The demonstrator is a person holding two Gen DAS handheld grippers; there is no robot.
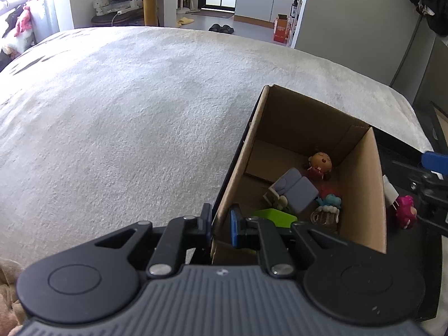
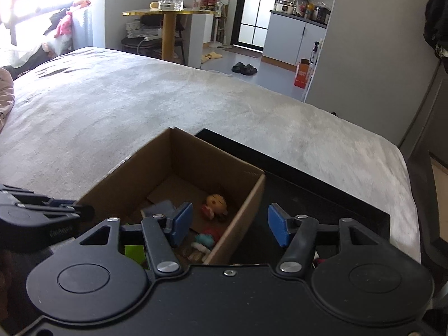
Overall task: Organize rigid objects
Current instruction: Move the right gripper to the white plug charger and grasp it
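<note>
A brown cardboard box (image 1: 361,190) stands on a black tray (image 2: 308,190) on the bed. Inside lie a doll figure (image 1: 319,163), a lilac sofa toy (image 1: 296,189), a green block (image 1: 275,216), a blue figure (image 1: 331,200) and a brown mug toy (image 1: 324,216). My left gripper (image 1: 221,225) is shut on the box's left wall near its front corner. My right gripper (image 2: 229,224) is open and empty, astride the box's right wall (image 2: 238,215). A pink figure (image 1: 406,210) and a white plug (image 1: 389,191) lie on the tray right of the box.
A grey-white blanket (image 1: 126,117) covers the bed to the left and beyond. A round gold table (image 2: 168,25) with a glass jar stands past the bed. Slippers (image 2: 243,68) and an orange carton (image 2: 302,74) are on the floor.
</note>
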